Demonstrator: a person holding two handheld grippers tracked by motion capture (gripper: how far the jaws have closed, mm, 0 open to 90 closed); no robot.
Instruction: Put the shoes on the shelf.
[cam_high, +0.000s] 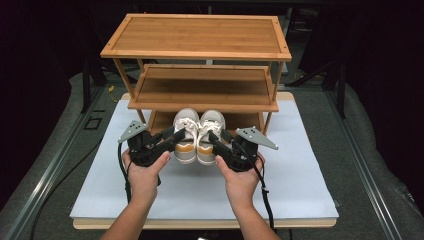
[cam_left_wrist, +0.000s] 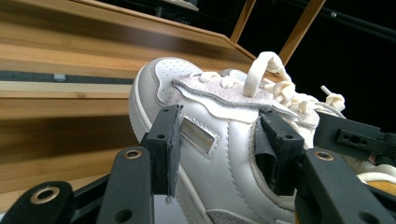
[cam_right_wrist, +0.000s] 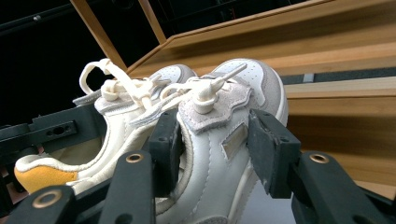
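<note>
Shoes (cam_high: 198, 134) are in your grip, one clamped by the left gripper (cam_high: 176, 136) and one by the right gripper (cam_high: 214, 137), side by side at 6 o'clock of the rack (cam_high: 200, 52). Seemingly lifted off the white mat (cam_high: 300, 165); shelving them is what's left.

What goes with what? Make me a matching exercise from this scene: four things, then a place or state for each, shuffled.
1 left gripper
2 right gripper
3 top shelf
4 white mat

A lies under the rack
B bare, highest
C shut on the left-hand shoe
D shut on the right-hand shoe

Pairs: 1-C, 2-D, 3-B, 4-A
</note>
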